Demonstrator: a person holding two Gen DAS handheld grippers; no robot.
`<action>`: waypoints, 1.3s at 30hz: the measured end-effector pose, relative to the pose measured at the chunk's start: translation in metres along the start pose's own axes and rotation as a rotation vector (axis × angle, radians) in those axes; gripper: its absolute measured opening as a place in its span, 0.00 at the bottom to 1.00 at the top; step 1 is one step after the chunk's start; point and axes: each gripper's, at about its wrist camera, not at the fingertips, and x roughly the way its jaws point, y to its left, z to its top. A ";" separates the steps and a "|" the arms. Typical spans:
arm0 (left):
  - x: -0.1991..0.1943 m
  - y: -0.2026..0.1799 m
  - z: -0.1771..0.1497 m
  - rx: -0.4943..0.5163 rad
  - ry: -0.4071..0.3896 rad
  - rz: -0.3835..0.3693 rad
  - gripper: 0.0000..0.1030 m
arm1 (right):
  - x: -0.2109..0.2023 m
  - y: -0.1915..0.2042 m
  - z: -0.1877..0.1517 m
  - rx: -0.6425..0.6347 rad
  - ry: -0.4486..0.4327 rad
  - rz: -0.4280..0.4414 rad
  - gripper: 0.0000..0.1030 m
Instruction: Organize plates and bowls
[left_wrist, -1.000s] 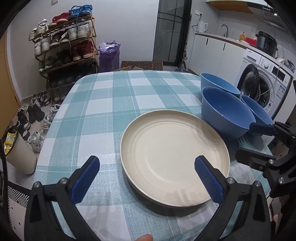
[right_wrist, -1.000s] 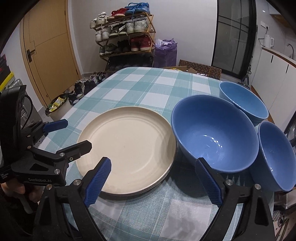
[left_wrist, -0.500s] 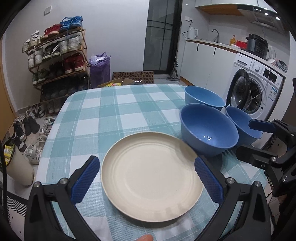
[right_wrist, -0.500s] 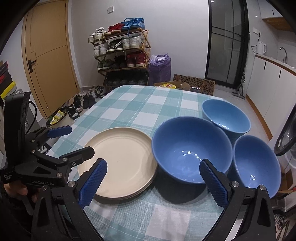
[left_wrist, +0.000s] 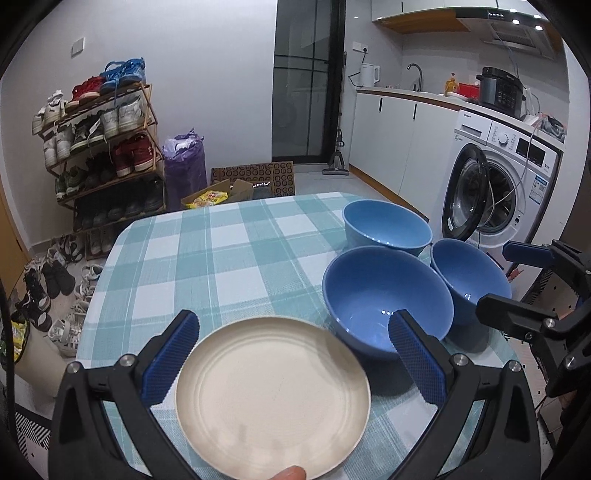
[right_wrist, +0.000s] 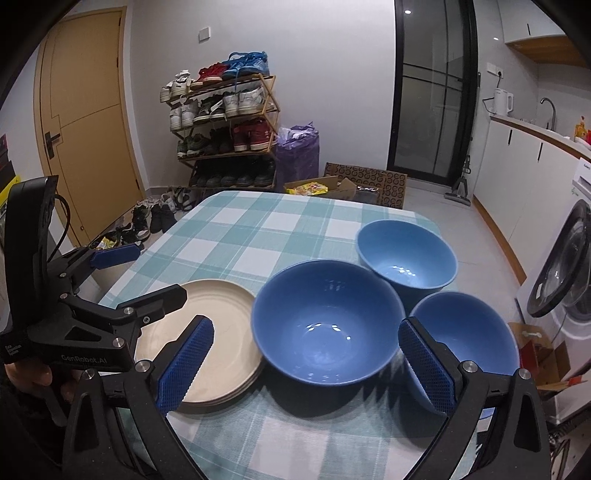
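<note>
Your left tool (left_wrist: 293, 354) hung over the near edge of the table (left_wrist: 236, 258) with its jaws spread wide and nothing between them; the stack of cream plates (left_wrist: 273, 395) lay flat on the checked cloth below, framed by the two blue pads but not touched by either. Your right tool (right_wrist: 306, 363) was likewise released, its pads standing either side of the large blue bowl (right_wrist: 327, 328) and above it, without contact as far as the view showed.

That large bowl sat just beside the plate stack, its rim close to or overhanging the plates' edge. Behind it, toward the far right of the table, stood the lighter blue bowl (right_wrist: 406, 254), and nearer you on the right the smaller blue bowl (right_wrist: 465, 332), all three upright and clustered close together.

I judged that no grasp had begun and that you were at the approach step, choosing what to lift first. The next move probably called for lowering the right tool onto one bowl's rim, one pad inside and one outside the wall, closing firmly, then nesting the smaller bowls in the large one. The bowls stood so close that lifting one could nudge its neighbour.
</note>
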 end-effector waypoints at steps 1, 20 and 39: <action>0.001 -0.003 0.003 0.003 -0.004 0.004 1.00 | -0.003 -0.004 0.002 0.005 -0.005 -0.005 0.99; 0.035 -0.036 0.039 0.058 -0.013 0.020 1.00 | -0.011 -0.072 0.026 0.075 -0.038 -0.066 0.99; 0.081 -0.055 0.071 0.094 0.036 -0.005 1.00 | 0.025 -0.131 0.043 0.172 0.006 -0.121 0.99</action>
